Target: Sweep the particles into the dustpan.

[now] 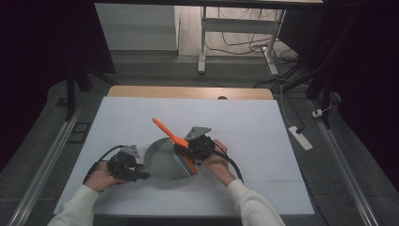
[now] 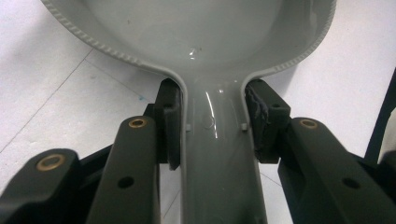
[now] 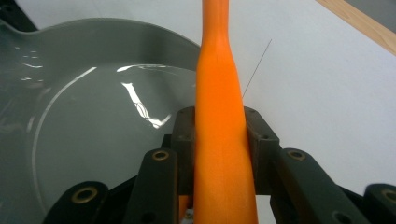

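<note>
A grey pan lies on the white table, its handle pointing to the lower left. My left gripper is shut on that handle, with a black pad pressing each side just below the bowl. An orange utensil slants up to the left over the pan's far right rim. My right gripper is shut on its shaft, and the pan's glossy inside shows to the left of the jaws. The utensil's lower end pokes out below that gripper.
The white table top ends in a wooden strip at the far side. Beyond stand a white desk frame and loose cables on the floor. A white power strip lies on the floor to the right.
</note>
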### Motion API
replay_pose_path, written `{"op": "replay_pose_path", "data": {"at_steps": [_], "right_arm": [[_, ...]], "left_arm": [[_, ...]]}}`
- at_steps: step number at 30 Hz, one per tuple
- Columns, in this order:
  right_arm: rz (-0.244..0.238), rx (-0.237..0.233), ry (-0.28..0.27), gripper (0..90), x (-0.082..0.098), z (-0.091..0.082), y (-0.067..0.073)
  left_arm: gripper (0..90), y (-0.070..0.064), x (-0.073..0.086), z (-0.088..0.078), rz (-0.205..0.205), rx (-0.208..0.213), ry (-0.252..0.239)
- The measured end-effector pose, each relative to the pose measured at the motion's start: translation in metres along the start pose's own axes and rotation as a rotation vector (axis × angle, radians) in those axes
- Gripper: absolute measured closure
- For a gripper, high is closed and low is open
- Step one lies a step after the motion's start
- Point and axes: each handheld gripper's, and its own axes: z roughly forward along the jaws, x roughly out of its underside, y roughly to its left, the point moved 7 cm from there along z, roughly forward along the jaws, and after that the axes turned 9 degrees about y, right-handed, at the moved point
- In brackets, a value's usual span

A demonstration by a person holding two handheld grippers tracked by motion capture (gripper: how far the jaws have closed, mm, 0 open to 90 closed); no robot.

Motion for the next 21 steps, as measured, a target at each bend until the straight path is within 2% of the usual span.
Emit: {"op": "replay_pose_path", "data": {"at_steps": [2,3,5,8,9,12,14,15,18,21], "right_arm": [[-0.016,-0.01,-0.003,69.9,-0.002,-0.001,0.004],[-0.011,-0.037,-0.025,69.9,-0.005,-0.003,0.007],[-0.008,-0.04,-0.036,69.9,-0.006,-0.005,0.006],[0.012,-0.001,-0.062,69.9,-0.009,-0.012,-0.002],[0.034,0.017,-0.078,69.9,-0.009,-0.016,-0.008],[0.073,0.062,-0.079,69.9,-0.004,-0.021,-0.022],[0.08,0.069,-0.078,69.9,-0.003,-0.022,-0.025],[0.106,0.08,-0.075,69.9,0.001,-0.023,-0.033],[0.127,0.082,-0.069,69.9,0.004,-0.021,-0.038],[0.128,0.086,-0.044,69.9,0.007,-0.013,-0.044]], "left_arm": [[61.7,0.0,0.0,0.0,0.0,0.0,0.0],[61.7,0.0,0.0,0.0,0.0,0.0,-0.001],[61.7,0.0,0.0,0.0,0.0,0.0,-0.001],[61.7,0.0,0.0,0.0,0.001,0.0,0.0],[61.7,0.0,0.0,0.0,0.005,0.0,0.002],[61.7,0.0,0.0,0.0,0.0,0.001,0.0],[61.7,0.0,0.0,0.0,-0.001,0.001,0.0],[61.7,0.0,0.0,0.0,0.0,0.002,-0.001],[61.7,-0.001,0.001,-0.001,-0.001,0.002,0.001],[61.7,-0.001,0.002,-0.001,-0.003,0.0,0.0]]}}
